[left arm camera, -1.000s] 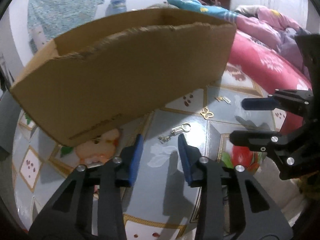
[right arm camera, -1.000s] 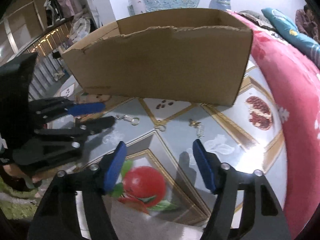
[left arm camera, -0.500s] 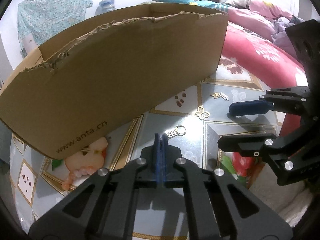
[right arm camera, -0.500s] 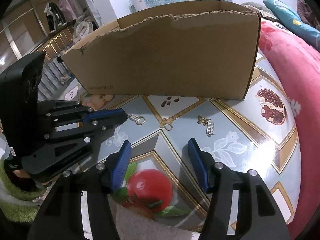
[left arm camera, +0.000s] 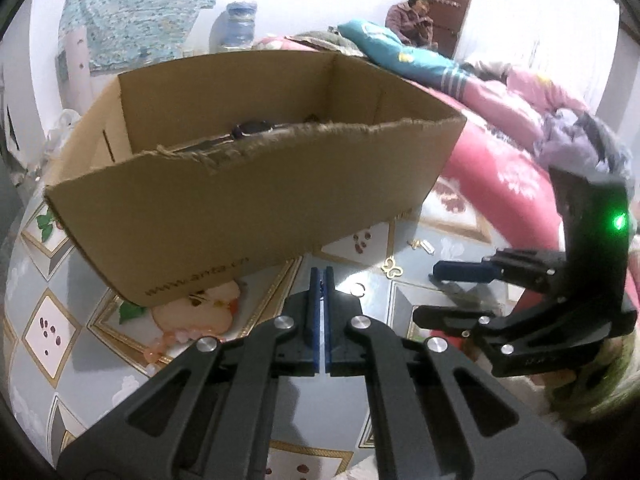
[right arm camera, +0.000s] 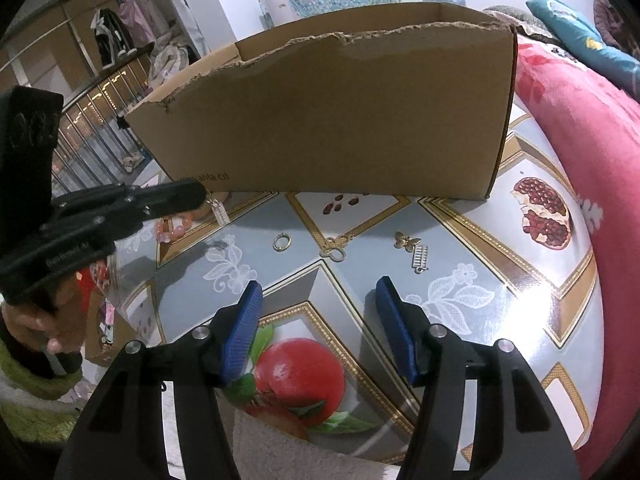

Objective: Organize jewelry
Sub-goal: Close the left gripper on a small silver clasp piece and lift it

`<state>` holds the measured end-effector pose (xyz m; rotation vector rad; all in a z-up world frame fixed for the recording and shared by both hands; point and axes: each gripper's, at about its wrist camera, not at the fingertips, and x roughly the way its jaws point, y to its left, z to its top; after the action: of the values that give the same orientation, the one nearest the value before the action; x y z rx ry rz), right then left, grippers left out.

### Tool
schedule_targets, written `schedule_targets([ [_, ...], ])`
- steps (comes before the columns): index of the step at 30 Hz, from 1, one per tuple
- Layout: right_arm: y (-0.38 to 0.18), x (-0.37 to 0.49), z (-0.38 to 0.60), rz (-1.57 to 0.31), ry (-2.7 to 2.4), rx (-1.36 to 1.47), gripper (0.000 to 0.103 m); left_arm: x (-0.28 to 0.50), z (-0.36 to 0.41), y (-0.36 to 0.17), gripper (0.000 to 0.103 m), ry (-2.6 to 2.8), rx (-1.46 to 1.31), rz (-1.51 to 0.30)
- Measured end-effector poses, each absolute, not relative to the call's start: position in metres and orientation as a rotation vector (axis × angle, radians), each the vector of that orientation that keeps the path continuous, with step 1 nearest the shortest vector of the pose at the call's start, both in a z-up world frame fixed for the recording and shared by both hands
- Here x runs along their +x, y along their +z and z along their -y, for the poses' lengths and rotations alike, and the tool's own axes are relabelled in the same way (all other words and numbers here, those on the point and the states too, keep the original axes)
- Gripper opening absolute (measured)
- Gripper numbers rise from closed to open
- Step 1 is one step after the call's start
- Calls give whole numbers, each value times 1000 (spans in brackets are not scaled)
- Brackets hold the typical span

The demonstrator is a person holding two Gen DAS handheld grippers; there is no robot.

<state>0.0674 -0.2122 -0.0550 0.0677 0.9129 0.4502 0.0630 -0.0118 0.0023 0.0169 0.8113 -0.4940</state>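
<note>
Dangling from the clamped left hand-held gripper, a small silver ridged pendant; right hand-held gripper wide, empty.

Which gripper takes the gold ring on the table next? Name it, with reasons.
Right. The right gripper is open and empty, with the gold ring lying just beyond its fingertips. The left gripper is shut on a silver charm, so it is busy.

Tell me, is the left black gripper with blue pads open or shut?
Shut on a small silver charm. The left gripper has its blue pads together, and the charm dangles from its tip.
</note>
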Motion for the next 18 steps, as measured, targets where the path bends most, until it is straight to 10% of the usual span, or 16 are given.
schedule_targets([
  [18, -47, 80, 165, -800, 617, -171, 26, 61, -2, -8, 0, -441, -22, -814],
])
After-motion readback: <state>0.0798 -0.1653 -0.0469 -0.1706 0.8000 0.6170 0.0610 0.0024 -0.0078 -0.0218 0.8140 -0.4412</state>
